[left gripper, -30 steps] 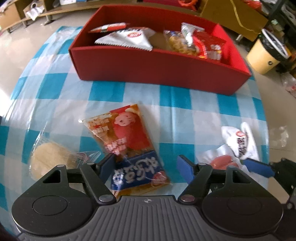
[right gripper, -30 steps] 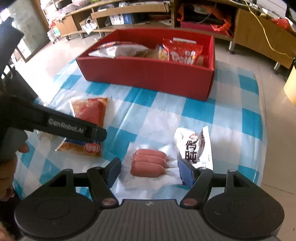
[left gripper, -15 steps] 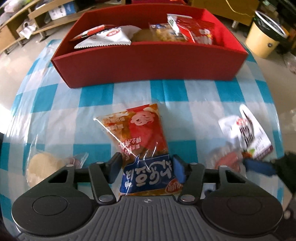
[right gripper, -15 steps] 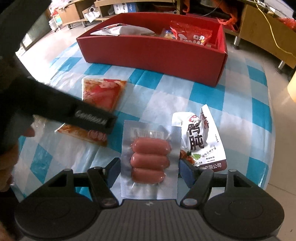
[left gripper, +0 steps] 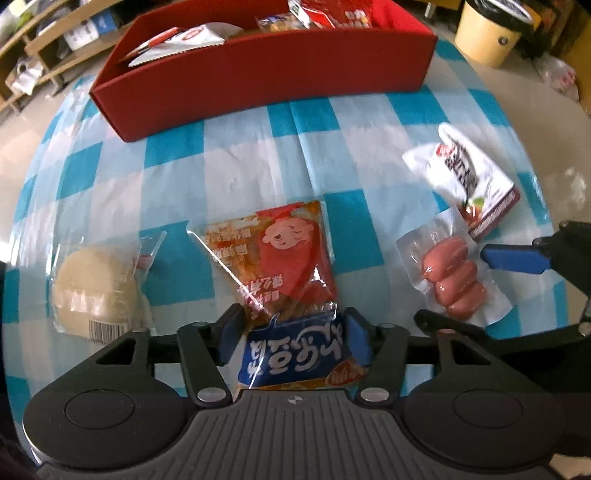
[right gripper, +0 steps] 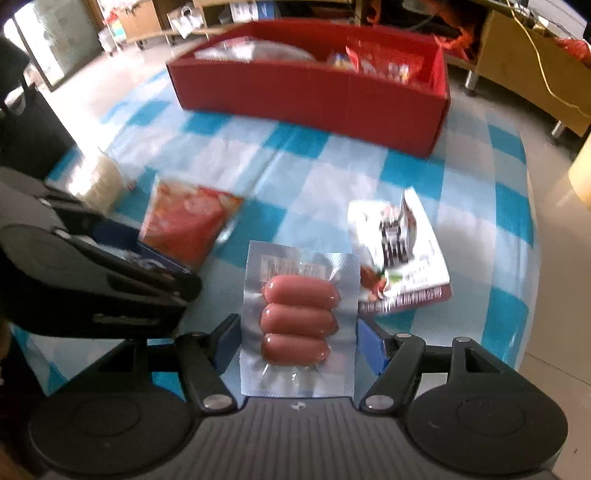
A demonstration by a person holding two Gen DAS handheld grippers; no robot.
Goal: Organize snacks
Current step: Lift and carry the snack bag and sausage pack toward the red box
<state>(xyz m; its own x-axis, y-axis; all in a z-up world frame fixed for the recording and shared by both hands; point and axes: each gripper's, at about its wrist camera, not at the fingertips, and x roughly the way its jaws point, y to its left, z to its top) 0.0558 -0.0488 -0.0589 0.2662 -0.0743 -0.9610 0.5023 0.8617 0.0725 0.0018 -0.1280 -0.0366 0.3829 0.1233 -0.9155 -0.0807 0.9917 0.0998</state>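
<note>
My left gripper is shut on the near end of a red, orange and blue snack packet, which is lifted off the checked cloth. My right gripper is shut on a clear vacuum pack of three sausages and holds it above the cloth. That pack also shows at the right of the left wrist view. The red box with several snack packets in it stands at the far side, also in the right wrist view.
A white and maroon pouch lies on the blue and white checked cloth at the right, also in the right wrist view. A clear-wrapped pale round cake lies at the left. A yellow bin stands beyond the table.
Both grippers closed on their packets and lifted them. The left jaws narrowed onto the red and blue packet; the right jaws narrowed onto the sausage pack, which rose off the cloth.
</note>
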